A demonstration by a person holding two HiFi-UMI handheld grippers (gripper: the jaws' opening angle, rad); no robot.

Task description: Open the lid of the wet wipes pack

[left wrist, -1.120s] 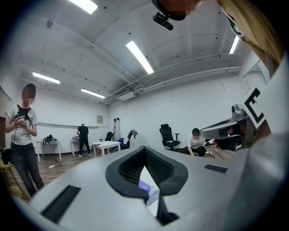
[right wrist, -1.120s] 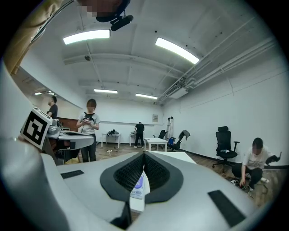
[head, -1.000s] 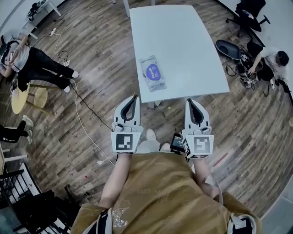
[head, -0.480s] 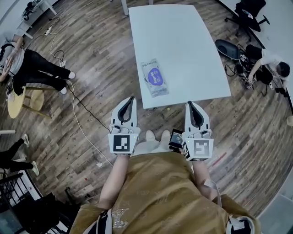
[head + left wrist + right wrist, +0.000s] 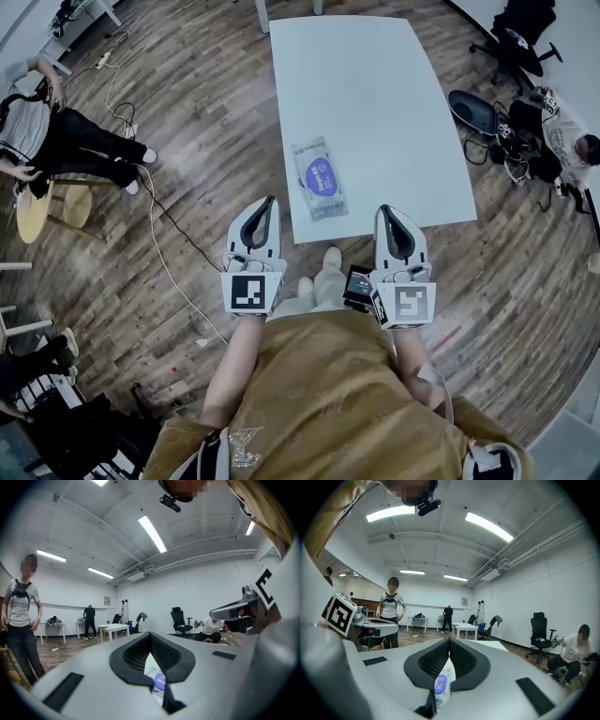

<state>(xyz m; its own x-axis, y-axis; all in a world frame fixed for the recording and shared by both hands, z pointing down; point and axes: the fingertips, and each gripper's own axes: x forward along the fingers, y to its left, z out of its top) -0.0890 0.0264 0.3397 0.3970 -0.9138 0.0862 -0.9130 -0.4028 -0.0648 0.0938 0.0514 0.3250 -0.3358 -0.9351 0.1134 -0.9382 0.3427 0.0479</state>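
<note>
Near edge, room: white table [image 5: 375,94] ends just ahead of my tongs, with bare top far and right of the pack.
Wet wipes pack [image 5: 320,178]: flat by the near-left corner, ahead of and between left gripper [image 5: 271,201] and right gripper [image 5: 382,210], touching neither.
Tongs: both pressed together, pinching nothing.
Hard to see: in both gripper views I get only a sliver of the pack.

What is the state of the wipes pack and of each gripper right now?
wet wipes pack: flat on the table near its near edge, lid looks closed, untouched.
left gripper: jaws together, empty, short of the table.
right gripper: jaws together, empty, short of the table.
</note>
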